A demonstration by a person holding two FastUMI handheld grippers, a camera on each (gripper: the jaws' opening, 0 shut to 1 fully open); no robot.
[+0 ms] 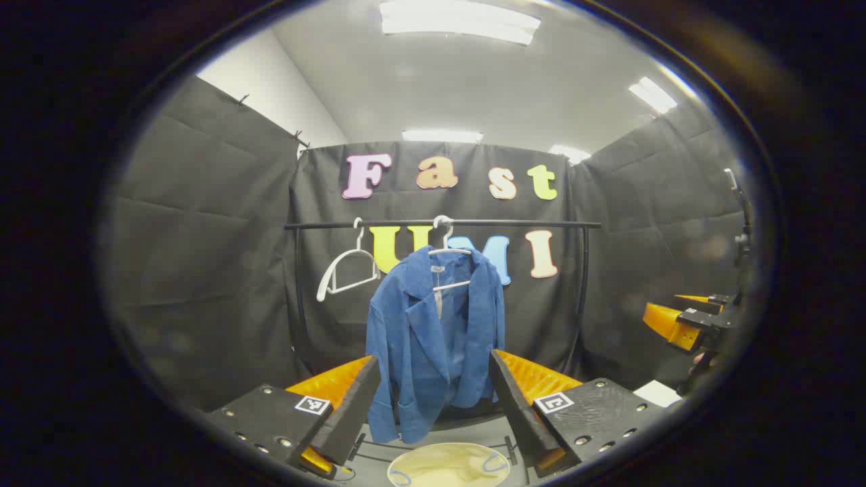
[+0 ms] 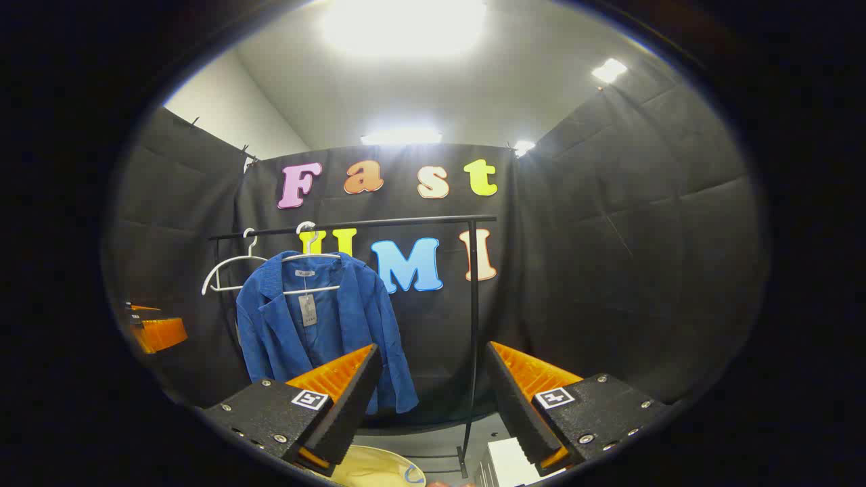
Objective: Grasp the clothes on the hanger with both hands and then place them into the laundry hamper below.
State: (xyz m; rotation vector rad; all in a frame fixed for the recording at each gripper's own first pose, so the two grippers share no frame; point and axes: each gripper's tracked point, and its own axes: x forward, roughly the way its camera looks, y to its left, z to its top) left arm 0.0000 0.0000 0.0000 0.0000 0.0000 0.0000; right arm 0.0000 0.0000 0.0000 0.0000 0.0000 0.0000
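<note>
Black cloth walls close the booth on three sides, and a black rail (image 1: 440,223) runs across the back wall.

From the left gripper view, the blue jacket (image 1: 433,338) hangs on a white hanger (image 1: 450,260) from this rail, straight ahead of the left tool (image 1: 431,399). Its long axis goes down, and its lower part falls between the two fingers, which stand spread with nothing pinched. It seems the jacket is some way off, not touching them. An empty white hanger (image 1: 345,270) hangs to the left. Below, the pale rim of the laundry hamper (image 1: 450,467) shows between the fingers. At the right edge the other tool is held at about the same height.

From the right gripper view, the blue jacket (image 2: 318,331) lies ahead and to the left of the right tool (image 2: 429,399), whose fingers are also spread and hold nothing. The laundry hamper (image 2: 372,470) sits low, under the left finger. By this, the left tool looks better lined up with the jacket; the right one probably needs to swing leftward first.
</note>
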